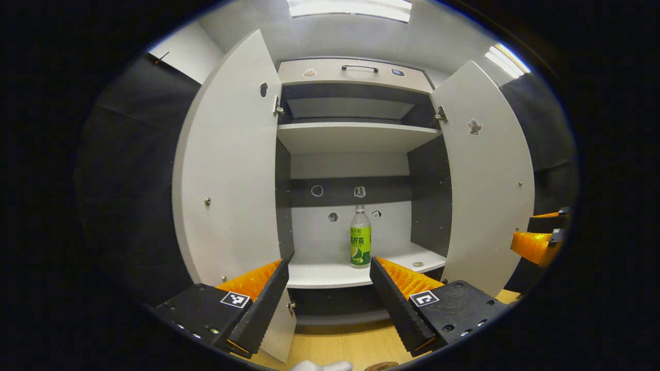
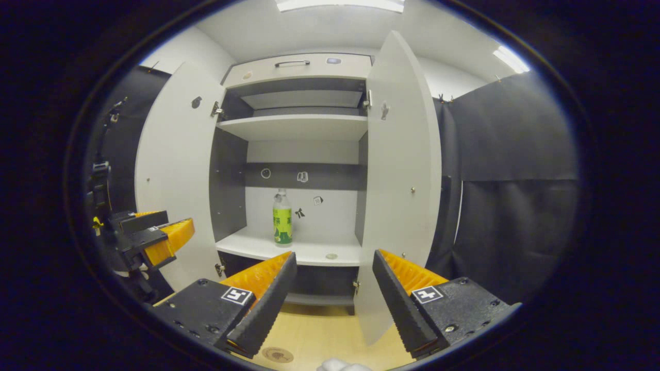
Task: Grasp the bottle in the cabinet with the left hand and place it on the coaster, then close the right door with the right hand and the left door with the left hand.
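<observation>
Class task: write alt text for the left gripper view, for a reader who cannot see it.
A green-labelled bottle stands upright on the lower shelf of a white cabinet with both doors open. The left gripper hangs in front, jaws open and empty.

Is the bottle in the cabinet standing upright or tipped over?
Upright: the bottle stands cap up on the lower shelf, between both open doors.

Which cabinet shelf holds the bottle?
The lower shelf: the bottle stands upright on it, while the upper shelf looks bare.

The coaster (image 1: pixel 381 366) is cut by the lower edge of the left gripper view; the bottle (image 1: pixel 360 238) label is too small to read.
</observation>
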The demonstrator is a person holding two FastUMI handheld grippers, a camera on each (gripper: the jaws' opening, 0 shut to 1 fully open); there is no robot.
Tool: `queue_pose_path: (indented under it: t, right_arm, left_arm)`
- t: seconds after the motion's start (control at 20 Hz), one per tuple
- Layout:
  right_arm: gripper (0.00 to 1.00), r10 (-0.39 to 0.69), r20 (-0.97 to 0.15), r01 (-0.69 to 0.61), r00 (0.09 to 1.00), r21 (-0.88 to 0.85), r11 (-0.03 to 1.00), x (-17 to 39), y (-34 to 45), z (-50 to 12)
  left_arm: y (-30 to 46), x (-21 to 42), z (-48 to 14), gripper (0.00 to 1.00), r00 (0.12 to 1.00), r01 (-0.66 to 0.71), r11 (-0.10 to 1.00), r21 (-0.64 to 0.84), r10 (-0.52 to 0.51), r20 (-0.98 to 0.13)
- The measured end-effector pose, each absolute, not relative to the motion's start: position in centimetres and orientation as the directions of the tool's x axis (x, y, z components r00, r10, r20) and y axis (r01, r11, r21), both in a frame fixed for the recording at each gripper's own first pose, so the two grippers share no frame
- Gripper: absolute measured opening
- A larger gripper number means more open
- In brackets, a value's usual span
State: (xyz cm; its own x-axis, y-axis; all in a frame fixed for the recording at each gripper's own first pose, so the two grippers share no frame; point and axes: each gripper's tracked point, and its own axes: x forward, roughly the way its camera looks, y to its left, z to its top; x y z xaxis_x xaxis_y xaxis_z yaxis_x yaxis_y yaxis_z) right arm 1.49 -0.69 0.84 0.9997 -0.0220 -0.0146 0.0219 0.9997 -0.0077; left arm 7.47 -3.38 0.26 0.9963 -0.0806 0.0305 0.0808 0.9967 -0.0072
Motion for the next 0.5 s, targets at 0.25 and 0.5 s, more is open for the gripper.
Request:
queue_pose_path:
  t: [0.25,0.5]
  right_arm:
    - [0.97,-0.057,-0.008,0.057,0.998,-0.021,0.998,1.7,-1.6,1.8]
    - [0.98,-0.082,-0.001,0.082,0.997,-0.048,0.995,1.7,-2.1,2.7]
  left_arm:
    - [-6.4,13.9,0.7,0.96,0.99,0.126,0.992,-0.012,-0.125,0.066]
    - [-9.8,21.1,-0.1,0.96,0.988,0.144,0.989,-0.03,-0.141,0.069]
